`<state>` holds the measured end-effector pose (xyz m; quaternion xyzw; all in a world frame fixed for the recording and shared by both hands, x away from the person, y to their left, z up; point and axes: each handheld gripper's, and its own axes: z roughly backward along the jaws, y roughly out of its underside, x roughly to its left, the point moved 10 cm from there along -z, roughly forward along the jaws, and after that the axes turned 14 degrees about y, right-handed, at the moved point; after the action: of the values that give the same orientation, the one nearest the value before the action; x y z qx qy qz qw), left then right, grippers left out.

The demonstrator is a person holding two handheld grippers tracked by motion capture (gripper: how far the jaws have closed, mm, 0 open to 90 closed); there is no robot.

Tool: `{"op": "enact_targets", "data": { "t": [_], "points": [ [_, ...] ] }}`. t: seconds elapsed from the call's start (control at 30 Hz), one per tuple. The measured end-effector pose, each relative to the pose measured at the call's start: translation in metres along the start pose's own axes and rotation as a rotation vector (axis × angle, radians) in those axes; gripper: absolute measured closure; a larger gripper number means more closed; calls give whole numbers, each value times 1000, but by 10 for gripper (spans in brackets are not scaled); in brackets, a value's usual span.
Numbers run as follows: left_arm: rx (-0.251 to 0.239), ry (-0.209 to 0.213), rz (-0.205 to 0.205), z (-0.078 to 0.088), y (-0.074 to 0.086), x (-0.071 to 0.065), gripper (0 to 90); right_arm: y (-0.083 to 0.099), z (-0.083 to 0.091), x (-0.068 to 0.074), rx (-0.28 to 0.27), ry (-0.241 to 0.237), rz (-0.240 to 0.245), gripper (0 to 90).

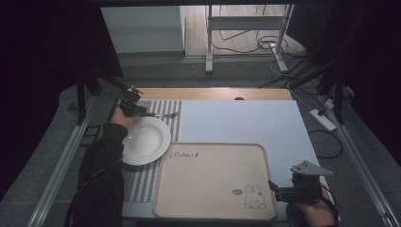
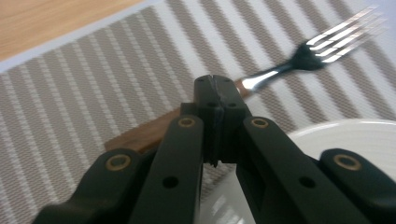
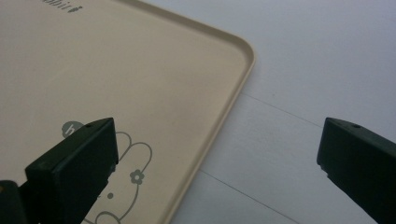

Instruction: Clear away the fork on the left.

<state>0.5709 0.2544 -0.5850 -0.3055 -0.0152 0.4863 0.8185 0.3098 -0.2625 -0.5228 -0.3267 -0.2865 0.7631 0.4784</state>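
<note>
A fork [image 2: 322,46] with a wooden handle lies slanted over the striped placemat [image 2: 93,84], its tines pointing away. My left gripper [image 2: 217,91] is shut on the handle, just past the rim of a white plate [image 2: 355,140]. From above, the left gripper [image 1: 134,108] sits at the plate's [image 1: 144,139] far-left edge, and the fork [image 1: 166,115] sticks out to its right. My right gripper [image 3: 218,140] is wide open and holds nothing, straddling the right rim of a beige rabbit tray [image 3: 140,70]. In the high view it [image 1: 279,191] sits at the tray's [image 1: 215,182] near-right corner.
A white sheet [image 1: 236,123] covers the table beyond and to the right of the tray. The striped placemat [image 1: 163,106] runs under the plate at the left. A bare wooden strip [image 1: 213,93] marks the table's far edge. Cables and a power strip [image 1: 322,119] lie on the floor.
</note>
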Motion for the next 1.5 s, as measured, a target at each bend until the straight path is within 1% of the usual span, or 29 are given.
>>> {"op": "enact_targets", "data": {
  "t": [0.13, 0.2, 0.23, 0.3, 0.37, 0.43, 0.47, 0.5, 0.57, 0.63, 0.77, 0.8, 0.83, 0.9, 0.93, 1.0, 1.03, 1.07, 1.1, 1.13, 1.17, 1.2, 1.27, 1.33, 1.4, 1.47, 1.5],
  "points": [
    [21, -32, 14, -4, -2, 12, 890, 0, 0, 0, -2, 0, 0, 0],
    [43, -42, 17, -7, -2, 17, 890, 0, 0, 0, -4, 0, -3, 0],
    [45, -57, 18, -8, -3, 20, 890, 0, 0, 0, -3, -1, -2, 0],
    [54, -68, 32, -11, -3, 24, 890, 0, 0, 0, -4, -3, -3, 0],
    [78, -91, 42, -14, 0, 29, 890, 0, 0, 0, -4, -3, -3, 0],
    [112, -102, 53, -16, 6, 33, 890, 0, 1, 0, -8, -4, -4, 0],
    [104, -94, 56, -16, 8, 33, 890, 0, 1, 0, -8, -4, -5, 0],
    [98, -82, 67, -15, 9, 32, 890, 0, 1, 0, -8, -4, -5, 0],
    [105, -70, 74, -13, 13, 30, 891, 0, 1, 0, -7, -4, -6, 0],
    [130, -53, 64, -11, 18, 26, 891, 0, 1, 0, -7, -3, -3, 0],
    [180, -35, 35, -7, 26, 20, 891, 0, 1, 0, -4, -2, 0, 0],
    [189, -29, 30, -6, 27, 19, 890, 0, 0, 0, -3, -1, 1, 0],
    [194, -14, 31, -5, 29, 17, 891, 0, 0, 1, -3, -1, 1, 0],
    [196, -6, 30, -5, 30, 16, 891, 0, 0, 1, -3, -2, 2, 0],
    [193, 4, 31, -5, 31, 16, 891, 0, 0, 1, -3, -2, 1, 0],
    [187, 9, 37, -5, 31, 16, 891, 0, 0, 0, -2, -3, 1, 0],
    [187, 23, 41, -4, 31, 16, 890, 0, 0, 0, -2, -3, 1, 0],
    [173, 34, 47, -4, 30, 16, 889, 0, 0, 0, -3, -3, 0, 0],
    [155, 30, 46, -2, 28, 17, 870, 0, 0, 0, -1, -3, 1, 0],
    [128, 30, 49, 0, 25, 17, 870, 0, 0, 0, -1, -3, 1, 0],
    [109, 44, 47, 2, 21, 17, 758, 0, 0, 0, 0, -4, 1, 0],
    [83, 61, 47, 4, 18, 15, 758, 0, 0, 0, 0, -4, 1, 0],
    [63, 67, 38, 6, 12, 13, 682, 0, 0, 1, 0, -4, 1, 0],
    [45, 89, 20, 6, 7, 8, 584, 0, 0, 1, 0, -5, 1, 0],
    [41, 111, 7, 2, 4, 3, 482, 0, 0, 1, 1, -5, 1, 0],
    [43, 132, -6, -4, 0, -4, 361, 0, 0, 1, 0, -6, 0, 0],
    [51, 131, -16, -8, -1, -6, 309, 0, 0, 1, 0, -6, 1, 0]
  ]
}}
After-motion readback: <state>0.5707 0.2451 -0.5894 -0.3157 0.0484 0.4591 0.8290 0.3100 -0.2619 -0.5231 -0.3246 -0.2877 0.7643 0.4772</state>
